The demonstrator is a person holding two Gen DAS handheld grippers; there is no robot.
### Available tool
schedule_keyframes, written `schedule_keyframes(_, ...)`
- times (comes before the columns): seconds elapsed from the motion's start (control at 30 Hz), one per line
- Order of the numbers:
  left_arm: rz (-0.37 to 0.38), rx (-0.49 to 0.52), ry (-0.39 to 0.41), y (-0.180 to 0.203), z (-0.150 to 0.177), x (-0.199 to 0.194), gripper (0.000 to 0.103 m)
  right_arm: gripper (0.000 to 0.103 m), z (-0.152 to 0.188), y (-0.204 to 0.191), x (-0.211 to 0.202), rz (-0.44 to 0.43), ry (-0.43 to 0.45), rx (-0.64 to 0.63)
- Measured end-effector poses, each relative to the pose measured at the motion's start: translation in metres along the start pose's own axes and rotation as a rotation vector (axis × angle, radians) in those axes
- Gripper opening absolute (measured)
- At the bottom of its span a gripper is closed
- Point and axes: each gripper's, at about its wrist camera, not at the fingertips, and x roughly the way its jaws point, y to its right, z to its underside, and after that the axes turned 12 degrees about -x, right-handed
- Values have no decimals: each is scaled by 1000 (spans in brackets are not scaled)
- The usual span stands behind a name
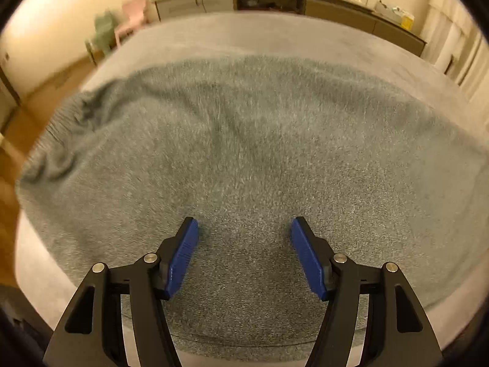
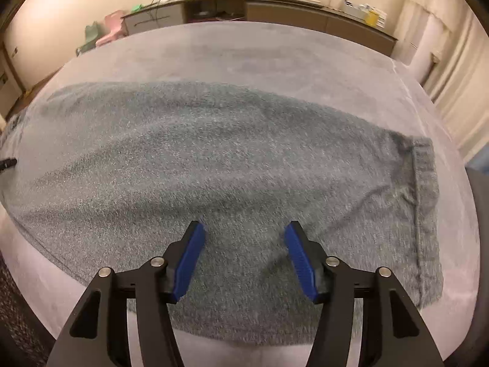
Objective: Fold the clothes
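A grey-green fuzzy knit garment (image 1: 244, 140) lies spread flat across a pale grey bed (image 1: 259, 33). In the left wrist view its ribbed hem bunches at the left edge. In the right wrist view the garment (image 2: 214, 159) narrows to a ribbed cuff at the right. My left gripper (image 1: 244, 229) is open and empty, hovering over the garment's near part. My right gripper (image 2: 244, 232) is open and empty above the garment near its front edge.
The bed (image 2: 244, 49) extends far behind the garment. A long low cabinet (image 2: 275, 12) with small items stands along the back wall. Pink and green children's chairs (image 2: 107, 30) stand at the back left. Wooden floor (image 1: 36, 101) lies to the left.
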Motion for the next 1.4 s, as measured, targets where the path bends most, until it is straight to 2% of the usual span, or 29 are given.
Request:
schedule_keyframes(0.03, -4, -15, 24, 0, 2, -7, 64, 58, -4, 0, 1, 15, 2, 0)
schedule_keyframes(0.1, 91, -27, 53, 4, 11, -26, 66, 59, -10, 5, -5, 29, 32, 26)
schedule_keyframes(0.13, 130, -16, 43, 10, 19, -31, 66, 59, -12, 9, -12, 28, 60, 53)
schedule_keyframes(0.17, 164, 2, 26, 16, 27, -34, 66, 59, -4, 15, -13, 30, 50, 77)
schedule_keyframes(0.23, 166, 71, -48, 33, 47, -29, 66, 59, 12, 25, -8, 28, 23, 130)
schedule_keyframes(0.33, 79, 185, -3, 52, 60, -33, 67, 59, 39, 38, 6, 19, -31, 212)
schedule_keyframes(0.4, 100, 162, -7, 49, 58, -37, 67, 59, 29, 50, -4, 58, 44, 257)
schedule_keyframes(0.43, 117, 143, -12, 46, 56, -40, 67, 62, 31, 63, -13, 98, 93, 334)
schedule_keyframes(0.47, 120, 126, -14, 44, 54, -41, 67, 79, 32, 76, -23, 138, 143, 411)
schedule_keyframes(0.5, 123, 106, -18, 43, 51, -43, 67, 84, 45, 91, -23, 143, 161, 501)
schedule_keyframes(0.53, 139, 88, -25, 44, 48, -46, 67, 84, 57, 106, -24, 148, 178, 592)
schedule_keyframes(0.6, 194, 58, -37, 53, 41, -54, 67, 84, 59, 113, 9, 121, 114, 618)
schedule_keyframes(0.67, 287, 48, -48, 77, 33, -69, 67, 84, 60, 120, 41, 94, 50, 643)
schedule_keyframes(0.77, 428, 57, -85, 126, 18, -90, 68, 85, 46, 108, 48, 135, 33, 601)
schedule_keyframes(0.8, 473, 65, -104, 147, 15, -96, 68, 80, 39, 103, 53, 137, 29, 572)
schedule_keyframes(0.83, 515, 87, -124, 177, 14, -100, 68, 71, 31, 99, 58, 139, 26, 544)
schedule_keyframes(0.87, 552, 116, -142, 209, 14, -105, 68, 46, 24, 92, 62, 130, 28, 506)
schedule_keyframes(0.9, 585, 147, -161, 239, 16, -110, 68, 31, 24, 89, 63, 116, 37, 492)
schedule_keyframes(1.0, 663, 292, -214, 343, 22, -129, 68, 27, 23, 83, 66, 89, 69, 463)
schedule_keyframes(1.1, 675, 442, -227, 424, 22, -138, 69, 27, 18, 60, 47, 192, 119, 341)
schedule_keyframes(1.17, 696, 533, -291, 476, 27, -132, 70, 27, 7, 30, 49, 286, 115, 224)
schedule_keyframes(1.27, 684, 603, -351, 515, 34, -109, 70, 27, 12, 19, 37, 375, 108, 90)
schedule_keyframes(1.3, 676, 642, -366, 528, 37, -103, 70, 27, 21, 32, 25, 395, 111, 55)
schedule_keyframes(1.4, 628, 788, -414, 560, 57, -85, 70, 27, 18, 12, 31, 443, 117, -39)
